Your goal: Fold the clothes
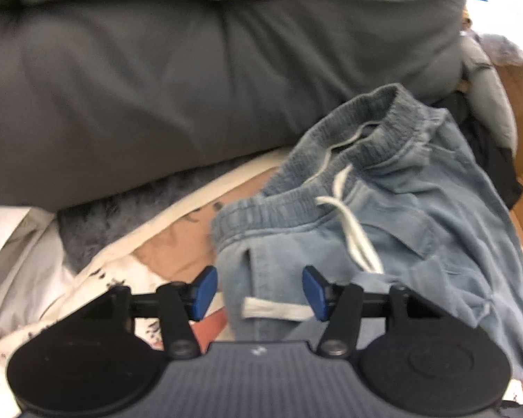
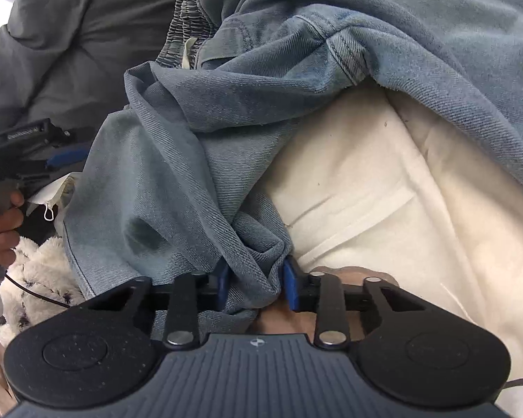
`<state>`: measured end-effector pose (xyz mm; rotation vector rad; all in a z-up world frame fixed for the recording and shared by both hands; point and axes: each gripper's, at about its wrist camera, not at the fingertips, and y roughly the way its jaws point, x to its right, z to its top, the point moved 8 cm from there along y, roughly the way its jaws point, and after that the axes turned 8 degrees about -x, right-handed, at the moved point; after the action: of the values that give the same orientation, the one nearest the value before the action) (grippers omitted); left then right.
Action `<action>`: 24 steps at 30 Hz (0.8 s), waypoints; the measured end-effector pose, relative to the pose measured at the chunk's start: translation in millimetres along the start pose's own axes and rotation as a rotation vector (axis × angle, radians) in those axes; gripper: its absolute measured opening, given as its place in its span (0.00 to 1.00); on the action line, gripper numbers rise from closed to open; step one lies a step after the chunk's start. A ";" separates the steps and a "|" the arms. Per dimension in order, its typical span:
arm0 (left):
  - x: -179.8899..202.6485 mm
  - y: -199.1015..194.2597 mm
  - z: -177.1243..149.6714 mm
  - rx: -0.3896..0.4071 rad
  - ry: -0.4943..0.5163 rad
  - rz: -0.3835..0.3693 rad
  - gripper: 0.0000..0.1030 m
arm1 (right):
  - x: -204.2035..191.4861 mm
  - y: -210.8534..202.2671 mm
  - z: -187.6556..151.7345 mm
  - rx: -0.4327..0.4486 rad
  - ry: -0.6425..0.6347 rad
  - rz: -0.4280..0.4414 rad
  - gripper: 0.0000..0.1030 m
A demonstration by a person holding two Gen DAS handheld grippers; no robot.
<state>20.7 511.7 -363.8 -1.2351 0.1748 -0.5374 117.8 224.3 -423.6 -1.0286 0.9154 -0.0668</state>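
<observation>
Light blue denim pants with an elastic waistband and a white drawstring lie crumpled on a pile of laundry. My left gripper hangs open over the pants' near edge. Its blue pads stand apart on either side of a fold and a drawstring end, without pressing on them. In the right wrist view the same pants fill the upper frame. My right gripper is shut on a bunched fold of that denim. The left gripper shows there at the far left, held by a person's hand.
A grey padded cushion rises behind the pile. Beneath the pants lie white cloth, a fluffy white spotted fabric and a peach cloth. A dark garment and a cardboard box sit at the right.
</observation>
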 end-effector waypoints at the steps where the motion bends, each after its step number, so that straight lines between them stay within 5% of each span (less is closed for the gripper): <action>1: -2.2 3.5 -2.6 -0.010 -0.001 0.002 0.56 | -1.8 -2.3 -0.1 0.000 -0.007 -0.002 0.21; 11: -7.2 38.1 -15.4 -0.060 -0.014 -0.001 0.60 | -13.0 -29.4 -3.7 -0.009 -0.034 0.005 0.12; 18: -8.7 50.0 -12.9 -0.042 -0.072 -0.076 0.23 | -18.7 -45.3 -11.1 -0.036 -0.050 0.005 0.11; 24: -7.3 45.4 -9.1 -0.027 -0.049 -0.076 0.15 | -12.9 -67.6 -27.1 -0.060 -0.031 -0.001 0.10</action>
<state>24.0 517.7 -410.2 -1.2843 0.0945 -0.5721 114.9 173.9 -369.5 -1.0829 0.8933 -0.0249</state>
